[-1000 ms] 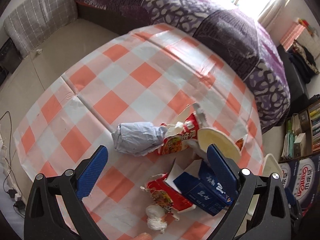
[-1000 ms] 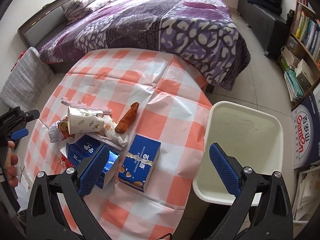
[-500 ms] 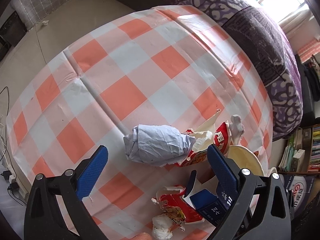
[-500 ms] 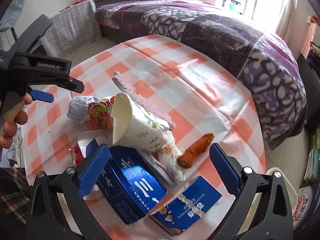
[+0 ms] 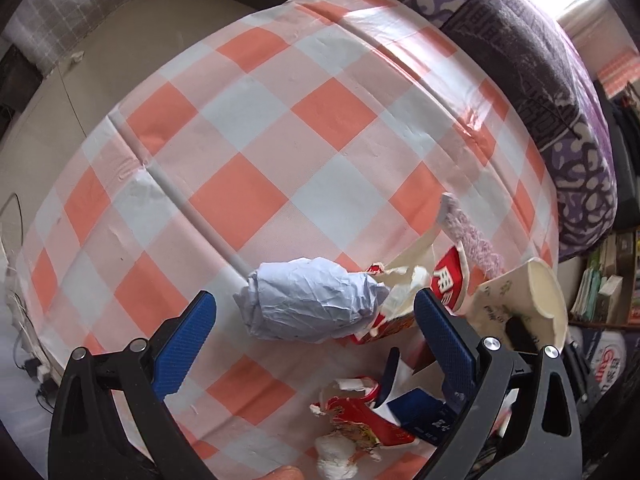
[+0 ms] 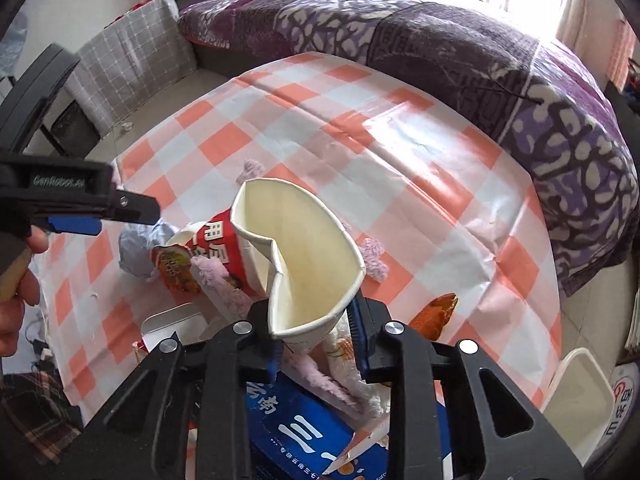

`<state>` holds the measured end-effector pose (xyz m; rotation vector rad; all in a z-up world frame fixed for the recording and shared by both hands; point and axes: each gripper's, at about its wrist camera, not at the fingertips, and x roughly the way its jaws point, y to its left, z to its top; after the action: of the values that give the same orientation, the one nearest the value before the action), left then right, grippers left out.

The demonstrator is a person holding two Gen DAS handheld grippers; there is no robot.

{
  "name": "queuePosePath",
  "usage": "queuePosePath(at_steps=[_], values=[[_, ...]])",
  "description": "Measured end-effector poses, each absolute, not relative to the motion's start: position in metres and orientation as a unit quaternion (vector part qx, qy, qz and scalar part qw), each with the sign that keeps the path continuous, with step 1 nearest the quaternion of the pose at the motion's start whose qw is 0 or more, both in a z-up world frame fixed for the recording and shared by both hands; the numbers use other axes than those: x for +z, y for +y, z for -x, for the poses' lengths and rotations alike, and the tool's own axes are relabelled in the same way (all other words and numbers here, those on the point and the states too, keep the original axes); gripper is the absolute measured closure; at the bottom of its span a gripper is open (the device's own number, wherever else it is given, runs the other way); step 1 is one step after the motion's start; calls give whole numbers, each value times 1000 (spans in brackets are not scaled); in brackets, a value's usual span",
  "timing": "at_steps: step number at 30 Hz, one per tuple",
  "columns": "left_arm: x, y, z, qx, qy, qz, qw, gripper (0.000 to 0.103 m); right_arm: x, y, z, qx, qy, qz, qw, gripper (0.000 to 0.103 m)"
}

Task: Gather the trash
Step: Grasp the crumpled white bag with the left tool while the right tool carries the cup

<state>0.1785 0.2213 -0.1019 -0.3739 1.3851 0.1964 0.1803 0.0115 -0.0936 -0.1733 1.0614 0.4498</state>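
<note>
My right gripper (image 6: 316, 344) is shut on a dented white paper cup (image 6: 300, 256), its mouth facing the camera; the cup also shows in the left wrist view (image 5: 524, 300). My left gripper (image 5: 316, 332) is open, its fingers straddling a crumpled grey-blue paper wad (image 5: 308, 304) that lies on the checked tablecloth (image 5: 256, 128). A torn red noodle wrapper (image 5: 448, 284) lies against the wad. More red wrapper scraps (image 5: 360, 424) and a white tissue ball (image 5: 336, 452) lie under the left gripper.
Blue cartons (image 6: 304, 428) and a pink fuzzy strip (image 6: 224, 288) lie under the right gripper. An orange-brown food scrap (image 6: 436, 312) lies to the right. A white bin (image 6: 576, 400) stands beside the table. A purple bed (image 6: 480, 40) is beyond.
My right gripper has closed on the paper cup and raised it. My left gripper has moved closer to the paper wad, which now sits between its fingers.
</note>
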Motion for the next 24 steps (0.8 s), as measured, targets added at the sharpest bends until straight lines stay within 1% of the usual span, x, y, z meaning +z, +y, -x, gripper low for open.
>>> queuePosePath(at_steps=[4,9,13,15,17,19,20,24], values=[[-104,210,-173,69,653,77,750,7,-90,-12,-186,201,510,37,835,77],[-123,193,-171,31,671,7,741,7,-86,-24,-191,197,510,23,837,77],[-142,170,-177,21,666,-84,741,7,-88,-25,-195,202,514,17,834,77],[-150,165,-179,22,660,-110,743,7,-91,-24,-195,209,519,19,829,77],[-157,164,-181,28,656,-115,746,7,-95,-22,-195,213,523,18,825,77],[-161,168,-183,23,661,-103,743,35,-96,-20,-194,217,523,16,824,77],[-162,173,-186,25,668,-89,738,45,-96,-18,-194,219,521,15,825,77],[-149,191,-189,31,655,-45,753,47,-87,-13,-188,227,504,15,833,77]])
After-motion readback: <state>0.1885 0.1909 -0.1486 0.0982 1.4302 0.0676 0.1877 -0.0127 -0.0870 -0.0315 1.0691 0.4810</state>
